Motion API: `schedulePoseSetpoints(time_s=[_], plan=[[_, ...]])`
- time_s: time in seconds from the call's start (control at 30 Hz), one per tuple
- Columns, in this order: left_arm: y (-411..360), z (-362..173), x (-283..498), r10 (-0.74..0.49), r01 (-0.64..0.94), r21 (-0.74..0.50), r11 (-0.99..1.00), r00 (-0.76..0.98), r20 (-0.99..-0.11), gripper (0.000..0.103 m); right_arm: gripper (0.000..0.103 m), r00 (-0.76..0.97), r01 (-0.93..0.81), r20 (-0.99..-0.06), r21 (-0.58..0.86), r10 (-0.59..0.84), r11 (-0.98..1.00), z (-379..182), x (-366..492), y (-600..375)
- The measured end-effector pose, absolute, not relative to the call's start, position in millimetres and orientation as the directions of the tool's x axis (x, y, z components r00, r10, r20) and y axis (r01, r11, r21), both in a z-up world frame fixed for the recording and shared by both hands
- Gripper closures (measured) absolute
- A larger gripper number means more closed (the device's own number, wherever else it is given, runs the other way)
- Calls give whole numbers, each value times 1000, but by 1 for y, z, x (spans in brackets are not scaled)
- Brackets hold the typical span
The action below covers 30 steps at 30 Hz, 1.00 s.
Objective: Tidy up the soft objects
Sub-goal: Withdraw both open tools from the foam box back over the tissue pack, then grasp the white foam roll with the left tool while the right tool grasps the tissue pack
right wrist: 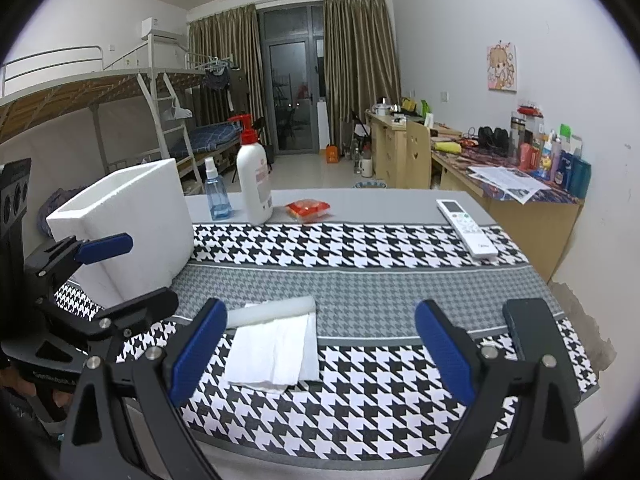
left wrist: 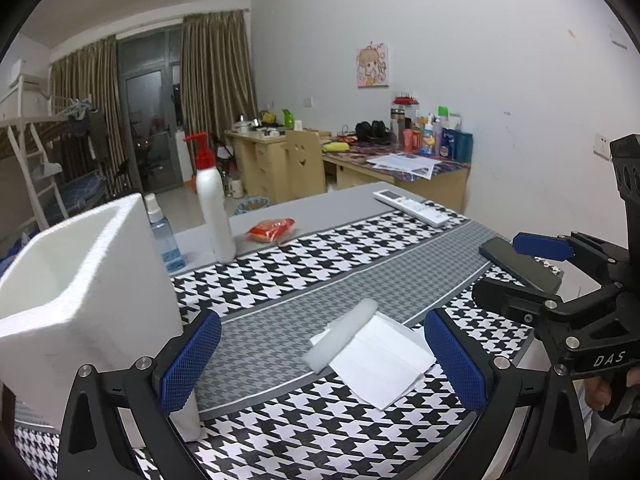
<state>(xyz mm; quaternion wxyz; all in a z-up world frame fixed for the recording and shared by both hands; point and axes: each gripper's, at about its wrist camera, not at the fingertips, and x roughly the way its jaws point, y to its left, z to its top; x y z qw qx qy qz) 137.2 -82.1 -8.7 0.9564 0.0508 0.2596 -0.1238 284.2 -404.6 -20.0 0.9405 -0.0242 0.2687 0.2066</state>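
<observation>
A white foam roll [left wrist: 340,336] [right wrist: 272,308] lies on the houndstooth cloth, resting on the far edge of a folded white tissue [left wrist: 380,368] [right wrist: 272,354]. My left gripper [left wrist: 324,360] is open, with the roll and tissue between and just beyond its blue pads, untouched. Open too, my right gripper [right wrist: 320,344] has the tissue near its left finger. A white foam box [left wrist: 80,300] [right wrist: 132,208] stands open-topped at the left. Each gripper shows in the other's view: the right one [left wrist: 496,268] and the left one [right wrist: 152,270], both with jaws apart.
A black phone [left wrist: 516,264] [right wrist: 532,328] lies at the right edge of the table. Farther back are a remote [right wrist: 466,228], a red packet [right wrist: 308,210], a white pump bottle [right wrist: 254,176] and a blue spray bottle [right wrist: 216,192]. A small white piece [left wrist: 188,420] sits by my left finger.
</observation>
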Motion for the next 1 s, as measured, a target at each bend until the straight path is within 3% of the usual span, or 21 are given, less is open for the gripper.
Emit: schedulePoseSetpoints(time_s=[0.67, 0.8, 1.0], plan=[[-89, -41, 175, -197, 296, 58, 953, 755, -625, 3, 6, 716, -402, -581, 112, 388, 909, -44, 310, -410], [-91, -45, 180, -209, 318, 62, 946, 745, -633, 6, 6, 701, -412, -596, 110, 392, 905, -49, 313, -407], [-91, -57, 190, -208, 337, 65, 939, 708, -675, 20, 6, 682, -418, -615, 117, 396, 901, -57, 318, -407]])
